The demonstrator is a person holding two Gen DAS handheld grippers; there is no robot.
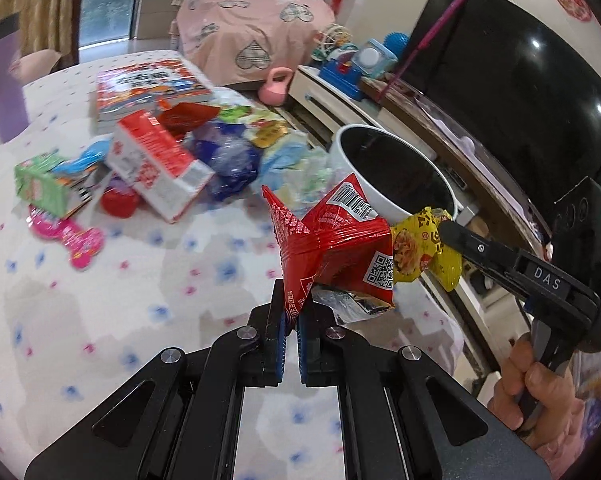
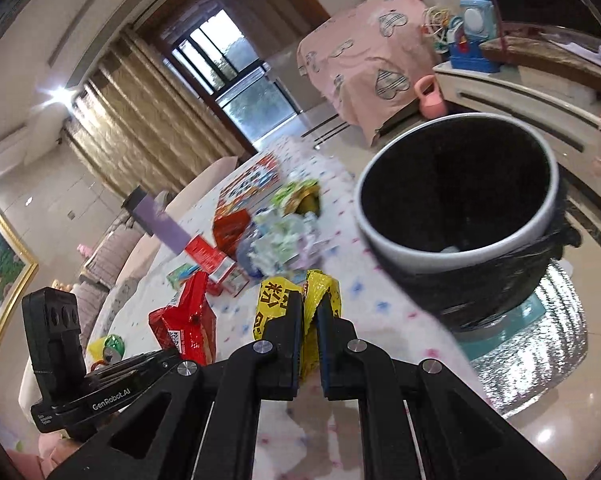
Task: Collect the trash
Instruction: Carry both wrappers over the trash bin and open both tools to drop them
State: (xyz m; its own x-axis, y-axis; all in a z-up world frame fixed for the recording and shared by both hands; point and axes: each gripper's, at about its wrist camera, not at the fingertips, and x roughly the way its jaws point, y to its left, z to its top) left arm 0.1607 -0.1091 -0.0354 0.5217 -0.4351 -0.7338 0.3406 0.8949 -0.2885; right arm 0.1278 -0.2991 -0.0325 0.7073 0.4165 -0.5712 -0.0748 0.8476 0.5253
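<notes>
Scanning left wrist view from the left edge: purple upright block (image 1: 5, 92) at the table's far left. Green carton (image 1: 40, 184) lying on the dotted tablecloth (image 1: 148, 264), pink wrapper (image 1: 74, 240) just in front of it. Red-and-white box (image 1: 160, 168) tilted against a heap of crumpled wrappers, with a picture book (image 1: 148, 88) flat behind it.

Centre: left gripper (image 1: 292, 320) clamped together on the bottom corner of a red snack packet (image 1: 336, 248); packet stands up off the cloth, QR code facing the camera. Behind it, the bin (image 1: 380, 196), white rim, black inside, beside the table edge.

Right: right gripper (image 1: 444, 226) pinched shut on a yellow noodle wrapper (image 1: 420, 252), which touches the red packet's right edge. A hand (image 1: 528, 392) grips its handle. Dark TV screen (image 1: 520, 92) behind.

Right wrist view, left to right: the left gripper's body low left, red snack packet (image 2: 188, 328) above it; yellow noodle wrapper (image 2: 300, 312) squeezed between the right gripper's (image 2: 310, 308) pads; bin (image 2: 480, 256) open-mouthed to the upper right, lined with a black bag.
</notes>
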